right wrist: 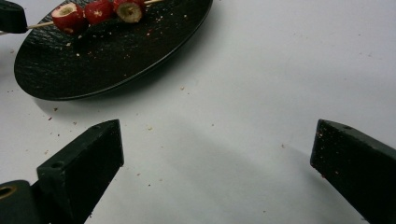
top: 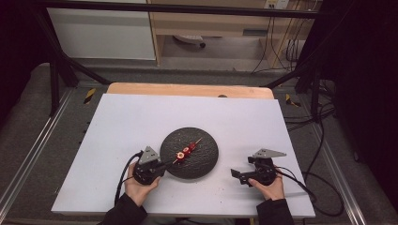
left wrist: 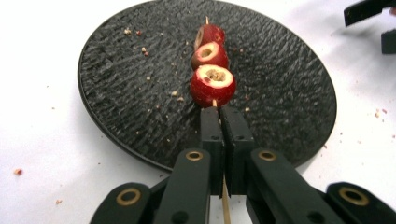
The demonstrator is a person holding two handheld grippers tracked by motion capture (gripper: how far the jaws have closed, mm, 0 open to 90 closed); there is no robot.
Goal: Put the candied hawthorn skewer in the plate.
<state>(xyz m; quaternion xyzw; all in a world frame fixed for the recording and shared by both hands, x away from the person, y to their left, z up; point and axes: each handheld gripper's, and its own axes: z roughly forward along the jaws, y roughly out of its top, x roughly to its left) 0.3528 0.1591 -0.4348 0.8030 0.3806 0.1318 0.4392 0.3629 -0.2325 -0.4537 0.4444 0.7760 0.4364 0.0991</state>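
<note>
Two hand-held grippers on the white bench (top: pixel 117 140), one per hand. Left hand-held gripper (top: pixel 164 164) sits lower left of centre in the high view, jaws pointing up-right at the black plate (top: pixel 206 159). In the left gripper view its jaws are pinched together, clamped on the near end of a thin wooden skewer (left wrist: pixel 226 205); the stick passes between the pads and runs out below them toward the bottom edge. Skewer (top: pixel 187 151) carries three red cored fruit pieces (left wrist: pixel 212 85), lined up one behind another from frame centre toward the top, nearest piece just beyond the jaw tips. Fruit sits over the middle of the plate; can't tell whether it rests on the surface or is lifted just off it. Crumbs scattered on the plate (left wrist: pixel 116 93) and on the bench around it. Right hand-held gripper (top: pixel 238 174) is lower right in the high view, on the bench beside the plate's right edge, well clear of the skewer. In the right gripper view its jaws stand wide apart with bare bench between them, holding and touching nothing; plate (right wrist: pixel 116 65) and skewered fruit (right wrist: pixel 95 11) appear at upper left, left gripper's jaw tip (right wrist: pixel 11 17) at the far left edge on the stick.
</note>
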